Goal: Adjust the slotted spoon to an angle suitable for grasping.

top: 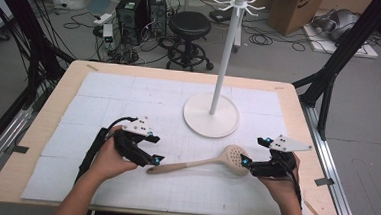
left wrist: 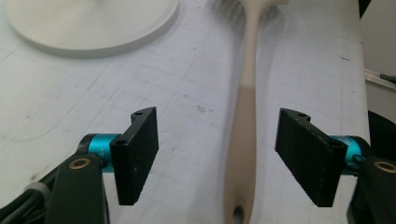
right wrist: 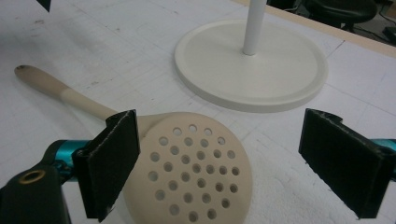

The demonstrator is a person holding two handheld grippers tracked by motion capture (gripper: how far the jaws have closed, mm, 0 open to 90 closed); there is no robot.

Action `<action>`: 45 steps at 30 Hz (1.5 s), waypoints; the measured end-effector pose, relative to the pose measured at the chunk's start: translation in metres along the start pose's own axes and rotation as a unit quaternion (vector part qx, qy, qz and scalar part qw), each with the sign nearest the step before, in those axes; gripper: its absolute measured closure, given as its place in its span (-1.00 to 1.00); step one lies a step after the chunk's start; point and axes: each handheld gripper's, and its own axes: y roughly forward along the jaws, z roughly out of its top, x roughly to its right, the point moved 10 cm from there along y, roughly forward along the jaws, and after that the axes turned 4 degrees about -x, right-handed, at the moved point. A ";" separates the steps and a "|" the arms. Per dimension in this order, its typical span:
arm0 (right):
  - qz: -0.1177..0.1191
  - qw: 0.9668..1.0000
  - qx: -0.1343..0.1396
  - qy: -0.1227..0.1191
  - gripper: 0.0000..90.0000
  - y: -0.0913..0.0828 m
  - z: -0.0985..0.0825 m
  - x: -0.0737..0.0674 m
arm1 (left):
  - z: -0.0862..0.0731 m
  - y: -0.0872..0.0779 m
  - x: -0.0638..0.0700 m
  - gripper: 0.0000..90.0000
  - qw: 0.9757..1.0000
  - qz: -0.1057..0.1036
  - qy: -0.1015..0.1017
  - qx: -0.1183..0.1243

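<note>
A beige slotted spoon [top: 202, 163] lies flat on the white mat, its handle end toward the left and its perforated head [right wrist: 191, 172] toward the right. My left gripper [top: 154, 147] is open over the handle end. In the left gripper view the handle [left wrist: 243, 140] runs between the jaws of this gripper [left wrist: 219, 144] and neither pad touches it. My right gripper [top: 252, 151] is open at the spoon's head. In the right gripper view the head lies between the wide jaws of that gripper [right wrist: 229, 158], close to the left pad.
A white rack stand with a round base [top: 211, 120] and a tall pole [top: 225, 54] stands on the mat [top: 129, 98] just behind the spoon. Beyond the table's far edge are a black stool [top: 189, 25], computer cases [top: 134, 9] and cardboard boxes [top: 294, 8].
</note>
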 end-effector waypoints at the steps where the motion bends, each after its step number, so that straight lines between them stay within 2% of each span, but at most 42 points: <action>1: 0.000 1.000 0.000 0.000 -0.74 0.000 0.000 0.000 | 0.000 0.000 0.000 -0.38 1.000 0.000 0.000 0.000; 4: 0.001 1.000 -0.001 -0.003 -0.74 0.001 0.000 0.000 | -0.005 -0.007 -0.002 -0.42 1.000 -0.005 -0.008 0.014; 8: 0.003 1.000 -0.004 -0.003 -0.74 0.001 -0.001 -0.001 | -0.014 -0.014 -0.011 -0.46 1.000 0.000 -0.015 0.018; 12: 0.007 1.000 -0.006 -0.003 -0.74 0.001 -0.001 -0.003 | -0.016 -0.021 -0.017 -0.60 0.999 0.009 -0.023 0.032; 16: 0.008 1.000 -0.005 -0.004 -0.74 0.000 0.000 -0.004 | -0.016 -0.029 -0.021 -0.65 0.999 0.015 -0.026 0.043; 21: 0.010 1.000 -0.007 -0.004 -0.74 0.001 0.001 -0.005 | -0.016 -0.033 -0.023 -0.67 0.998 0.016 -0.031 0.048; 25: 0.013 1.000 -0.007 -0.011 -0.74 0.001 0.003 -0.008 | -0.017 -0.034 -0.026 -0.68 0.998 0.022 -0.028 0.045; 33: 0.018 1.000 -0.014 -0.019 -0.74 0.004 0.005 -0.013 | -0.017 -0.043 -0.027 -0.72 0.998 0.030 -0.022 0.053; 45: 0.026 0.999 -0.014 -0.027 -0.74 0.006 0.011 -0.017 | -0.022 -0.054 -0.033 -0.74 0.997 0.040 -0.028 0.058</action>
